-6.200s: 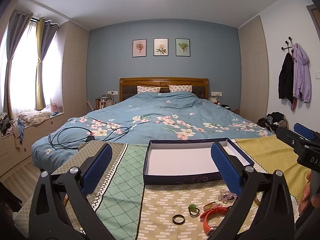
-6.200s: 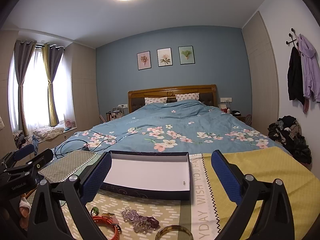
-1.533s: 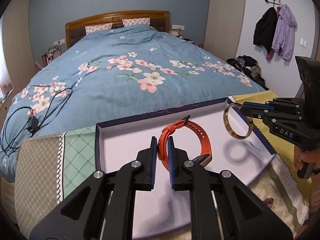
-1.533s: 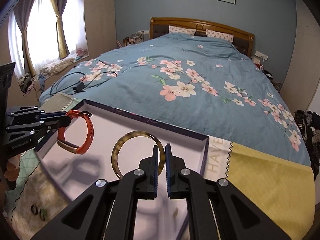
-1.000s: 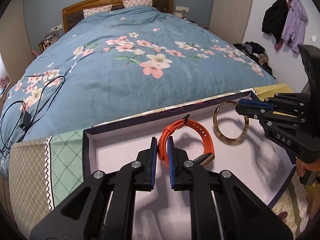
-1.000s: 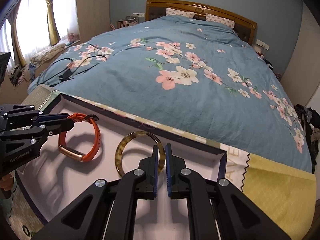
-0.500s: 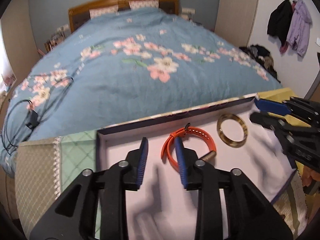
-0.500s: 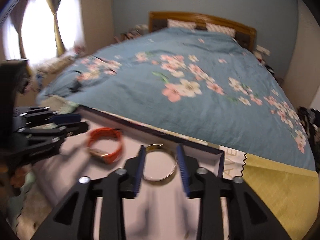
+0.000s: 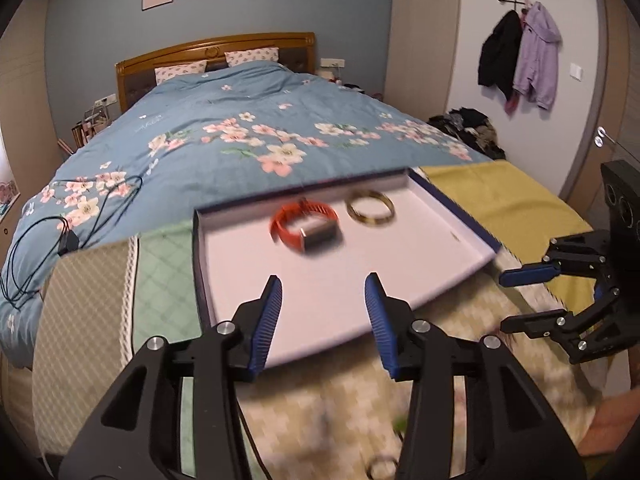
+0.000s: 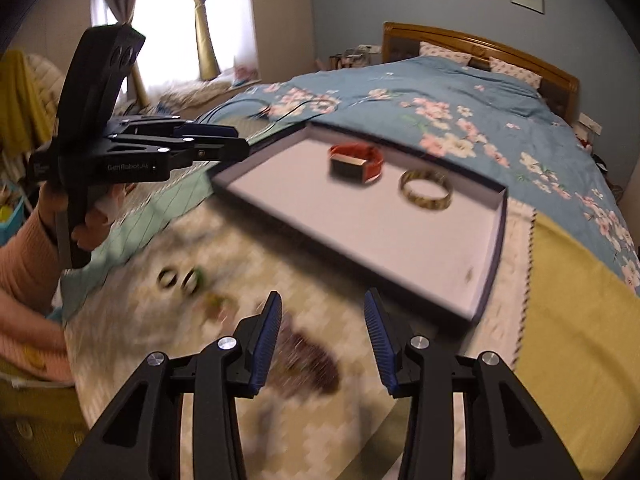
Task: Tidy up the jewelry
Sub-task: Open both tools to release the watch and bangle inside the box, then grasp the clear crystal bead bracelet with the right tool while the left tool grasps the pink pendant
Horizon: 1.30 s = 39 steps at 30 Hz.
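A shallow navy box with a white inside (image 9: 400,272) (image 10: 400,248) lies on the patterned cloth. In it lie an orange wristband (image 9: 306,226) (image 10: 356,164) and a gold bangle (image 9: 371,209) (image 10: 426,189), side by side at its far end. My left gripper (image 9: 323,292) (image 10: 224,142) is open and empty above the box's near edge. My right gripper (image 10: 320,312) (image 9: 516,300) is open and empty above a blurred dark bead cluster (image 10: 308,356). Two small rings (image 10: 178,278) lie on the cloth to the left of it.
The cloth (image 9: 92,312) covers a surface at the foot of a bed with a blue floral duvet (image 9: 240,132). A black cable (image 9: 60,220) lies on the duvet at left. Another ring (image 9: 380,468) lies on the cloth near me. A yellow cloth section (image 10: 580,340) is at right.
Both grippers have opened wider and pulled back from the box, leaving the wristband and the bangle lying inside. The right gripper has swung left over the loose jewelry.
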Available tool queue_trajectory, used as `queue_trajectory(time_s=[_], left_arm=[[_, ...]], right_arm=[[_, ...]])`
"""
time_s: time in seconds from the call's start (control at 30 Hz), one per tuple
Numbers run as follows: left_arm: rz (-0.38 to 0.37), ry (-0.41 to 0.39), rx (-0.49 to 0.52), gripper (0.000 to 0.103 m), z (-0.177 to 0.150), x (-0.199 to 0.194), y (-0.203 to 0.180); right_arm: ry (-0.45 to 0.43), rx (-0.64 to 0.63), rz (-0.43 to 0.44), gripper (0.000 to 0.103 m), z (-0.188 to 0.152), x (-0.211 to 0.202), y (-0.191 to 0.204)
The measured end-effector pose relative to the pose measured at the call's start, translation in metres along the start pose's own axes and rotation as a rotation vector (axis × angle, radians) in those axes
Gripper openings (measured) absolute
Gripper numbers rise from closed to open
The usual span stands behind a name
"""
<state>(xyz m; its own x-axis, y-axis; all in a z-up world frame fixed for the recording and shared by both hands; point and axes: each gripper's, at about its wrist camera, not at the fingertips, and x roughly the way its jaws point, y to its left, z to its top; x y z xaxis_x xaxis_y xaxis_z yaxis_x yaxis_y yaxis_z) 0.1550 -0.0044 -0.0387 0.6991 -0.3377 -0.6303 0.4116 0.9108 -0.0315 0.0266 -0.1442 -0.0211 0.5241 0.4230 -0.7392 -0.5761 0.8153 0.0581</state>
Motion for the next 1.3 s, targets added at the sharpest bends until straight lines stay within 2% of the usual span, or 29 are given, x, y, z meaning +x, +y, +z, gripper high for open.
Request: queue_trajectory(time_s=[0.2, 0.4, 0.43, 0.5, 0.6, 0.73, 0.87, 0.93, 1.0, 1.3], left_arm=[[-0.036, 0.006, 0.03, 0.043, -0.035, -0.021, -0.02], [-0.103, 0.025, 0.095, 0.043, -0.056, -0.029, -0.047], [-0.113, 0.028, 0.107, 0.043, -0.059, -0.029, -0.051], [-0.143, 0.036, 0.13, 0.043, -0.065, -0.03, -0.06], [-0.181, 0.049, 0.153, 0.043, -0.07, -0.028, -0.07], [-0.207, 0.093, 0.173, 0.034, -0.074, -0.019, -0.079], [-0.235, 0.108, 0.18, 0.018, -0.074, -0.015, -0.082], [-0.242, 0.117, 0.184, 0.017, -0.073, -0.013, -0.083], [-0.24, 0.134, 0.184, 0.017, -0.073, -0.008, -0.083], [-0.252, 0.185, 0.148, 0.017, -0.069, 0.009, -0.078]], right_arm=[[0.019, -0.024, 0.007, 0.04, -0.012, 0.007, 0.025], [0.035, -0.059, -0.045, 0.038, -0.015, 0.015, 0.035], [0.039, -0.066, -0.062, 0.036, -0.016, 0.017, 0.036], [0.048, -0.075, -0.083, 0.025, -0.019, 0.02, 0.037], [0.046, -0.056, -0.085, 0.021, -0.02, 0.02, 0.033], [0.031, -0.037, -0.087, 0.021, -0.02, 0.016, 0.028], [0.016, -0.003, -0.066, 0.021, -0.019, 0.011, 0.022], [0.006, 0.013, -0.056, 0.021, -0.018, 0.008, 0.02], [-0.006, 0.032, -0.037, 0.007, -0.016, 0.005, 0.016], [-0.048, 0.097, -0.001, 0.007, -0.013, -0.005, 0.006]])
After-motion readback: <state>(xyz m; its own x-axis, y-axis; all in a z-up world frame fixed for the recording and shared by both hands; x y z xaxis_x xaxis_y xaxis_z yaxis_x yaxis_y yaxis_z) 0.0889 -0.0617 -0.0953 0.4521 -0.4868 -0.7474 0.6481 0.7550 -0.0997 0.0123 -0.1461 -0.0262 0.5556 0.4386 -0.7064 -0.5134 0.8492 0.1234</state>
